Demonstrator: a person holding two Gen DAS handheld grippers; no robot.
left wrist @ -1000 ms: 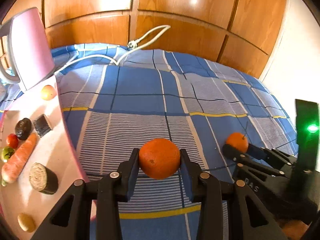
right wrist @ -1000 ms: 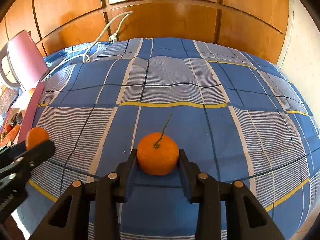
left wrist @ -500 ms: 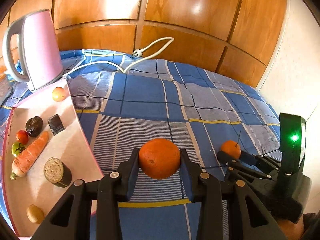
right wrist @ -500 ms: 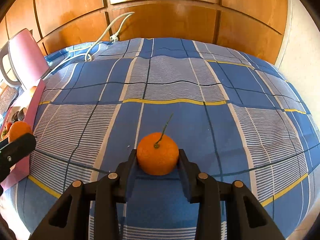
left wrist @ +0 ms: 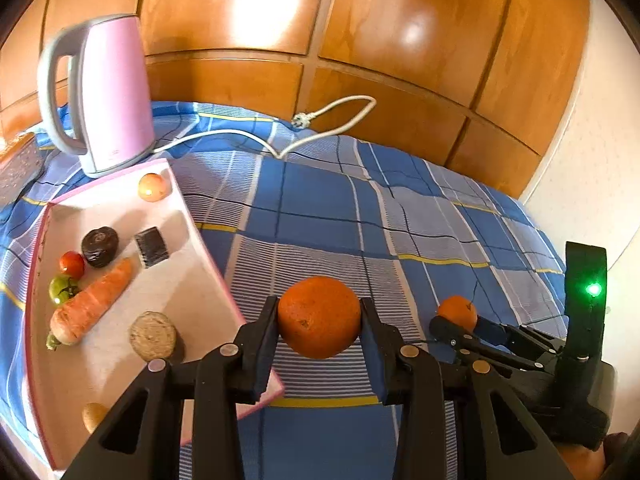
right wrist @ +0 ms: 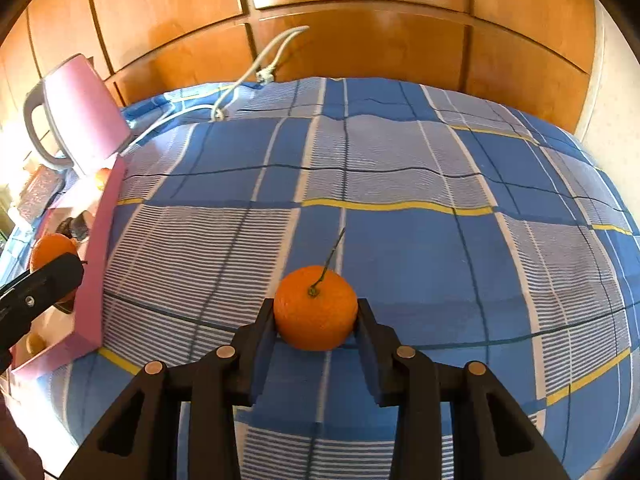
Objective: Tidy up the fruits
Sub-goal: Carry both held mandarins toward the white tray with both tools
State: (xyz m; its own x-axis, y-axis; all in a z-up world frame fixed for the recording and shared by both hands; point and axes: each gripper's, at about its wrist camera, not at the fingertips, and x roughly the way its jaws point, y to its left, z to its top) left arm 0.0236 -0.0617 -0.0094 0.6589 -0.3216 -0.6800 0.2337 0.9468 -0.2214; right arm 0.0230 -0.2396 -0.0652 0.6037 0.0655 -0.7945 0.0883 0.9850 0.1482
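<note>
A: Left gripper (left wrist: pixel 319 318) first — both jaws pressed flat against the sides of a big orange (left wrist: pixel 319 317), nothing loose about that grip. The fruit hangs above the checked cloth (left wrist: pixel 320 208), right by the near corner of the pink tray (left wrist: pixel 200 248).

B: And the right gripper (right wrist: pixel 316 309)? From its own camera I see it clamped on a smaller orange with a thin stem (right wrist: pixel 315 307), stem pointing up and away.

A: Same fruit shows from the left camera, off to the right and low, close to the cloth; whether it touches the cloth I cannot tell. A green light (left wrist: pixel 593 289) glows on that gripper's body.

B: What's on the tray?

A: A carrot (left wrist: pixel 90 302) lying slantwise, a red tomato (left wrist: pixel 72 264) and a green one (left wrist: pixel 61 289) just beside its thick end, a dark round fruit (left wrist: pixel 99 241), a small dark block (left wrist: pixel 151 247), a cut round piece standing on end (left wrist: pixel 154 336), a pale round fruit (left wrist: pixel 152 187) in the far corner, and a yellowish one (left wrist: pixel 93 416) at the near edge, half hidden by the gripper.

B: Behind that?

A: A pink kettle (left wrist: pixel 102 96) with a grey handle stands just past the tray's far end, its white cord (left wrist: pixel 280 140) trailing across the cloth toward the wooden wall panels (left wrist: pixel 360 40).
</note>
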